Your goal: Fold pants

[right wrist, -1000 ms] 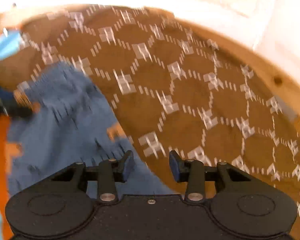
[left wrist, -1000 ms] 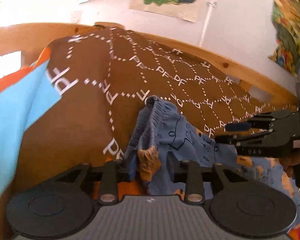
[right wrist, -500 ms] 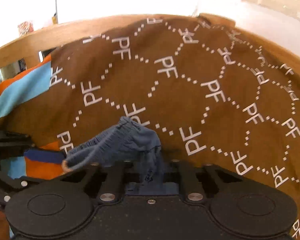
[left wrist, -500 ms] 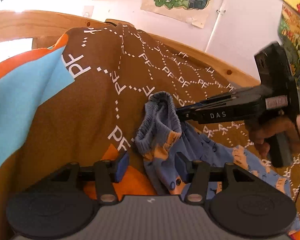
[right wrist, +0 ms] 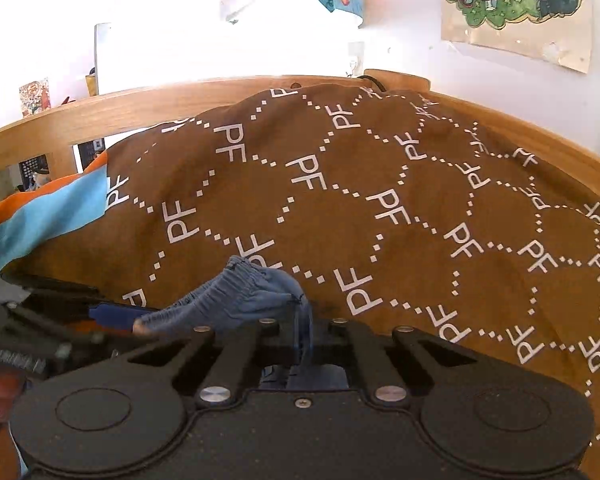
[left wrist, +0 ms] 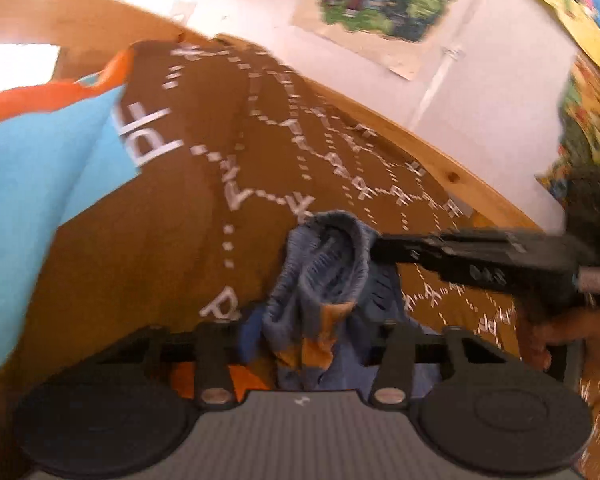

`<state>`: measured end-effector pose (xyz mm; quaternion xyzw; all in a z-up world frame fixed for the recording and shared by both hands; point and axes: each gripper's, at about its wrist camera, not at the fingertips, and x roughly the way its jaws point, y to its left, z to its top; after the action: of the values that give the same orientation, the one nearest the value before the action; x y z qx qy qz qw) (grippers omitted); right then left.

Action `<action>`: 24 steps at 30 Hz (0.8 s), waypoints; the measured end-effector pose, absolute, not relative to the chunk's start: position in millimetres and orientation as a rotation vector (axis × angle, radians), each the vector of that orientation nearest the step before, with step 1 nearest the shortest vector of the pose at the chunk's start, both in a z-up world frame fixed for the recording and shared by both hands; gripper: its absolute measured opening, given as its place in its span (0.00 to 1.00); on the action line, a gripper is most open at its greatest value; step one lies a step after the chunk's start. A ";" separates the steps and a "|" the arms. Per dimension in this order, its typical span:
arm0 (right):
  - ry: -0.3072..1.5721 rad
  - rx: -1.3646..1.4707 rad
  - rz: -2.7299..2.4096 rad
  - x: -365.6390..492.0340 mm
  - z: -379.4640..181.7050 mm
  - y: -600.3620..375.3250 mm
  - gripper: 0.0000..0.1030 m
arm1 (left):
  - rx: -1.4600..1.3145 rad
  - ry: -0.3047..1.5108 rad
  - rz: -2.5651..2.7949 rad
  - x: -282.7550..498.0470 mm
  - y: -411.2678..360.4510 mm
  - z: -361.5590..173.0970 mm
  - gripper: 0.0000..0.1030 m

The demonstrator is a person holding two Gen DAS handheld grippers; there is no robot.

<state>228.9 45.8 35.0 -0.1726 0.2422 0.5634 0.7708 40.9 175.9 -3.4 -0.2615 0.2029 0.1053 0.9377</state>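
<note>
The blue pants are bunched up on a brown bedspread printed with white "PF" letters and dotted hexagons, which covers a bed with a wooden frame. The gathered elastic waistband stands up as an open loop between the two grippers, lifted off the bedspread at its top edge.

The right gripper is clamped on the waistband: its jaws are drawn nearly together and a fold of blue fabric runs down between them. In the left wrist view it reaches in from the right side, its tip touching the waistband's rim, with a hand around its handle.

The left gripper has the lower part of the waistband, with an orange patch, between its jaws, which have just been narrowing; the view is blurred, so I cannot tell whether the pads press on the cloth.

A light blue and orange cloth lies at the left edge of the bedspread. Colourful posters hang on the white wall behind the bed
</note>
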 end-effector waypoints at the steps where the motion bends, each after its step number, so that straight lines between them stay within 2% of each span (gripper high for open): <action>1: 0.525 -0.367 1.207 228.8 35.4 44.3 0.18 | -0.566 0.417 0.219 40.7 180.9 -5.0 0.31; 2: 0.529 -0.352 1.182 228.0 36.5 38.4 0.22 | -0.591 0.418 0.219 40.1 185.4 -6.7 0.26; 4: 0.526 -0.332 1.124 223.3 38.0 21.9 0.36 | -0.611 0.410 0.207 38.4 189.6 -8.8 0.22; 7: 0.527 -0.382 0.959 197.0 36.8 -12.4 0.47 | -0.578 0.405 0.215 39.0 185.9 -11.0 0.20; 12: 0.511 -0.495 0.729 128.2 18.0 -65.7 0.48 | -0.558 0.397 0.226 36.3 183.1 -11.2 0.19; 18: 0.583 -0.563 0.674 95.5 -42.1 -69.8 0.44 | -0.586 0.410 0.236 37.9 181.5 -1.9 0.17; 24: 0.548 -0.475 0.678 95.9 -26.8 -86.2 0.45 | -0.555 0.397 0.216 29.2 172.9 21.5 0.16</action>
<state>95.9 -86.2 -26.8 -0.2277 0.2630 0.3251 0.8794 29.2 172.9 21.5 -0.2714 0.1944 0.1055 0.9367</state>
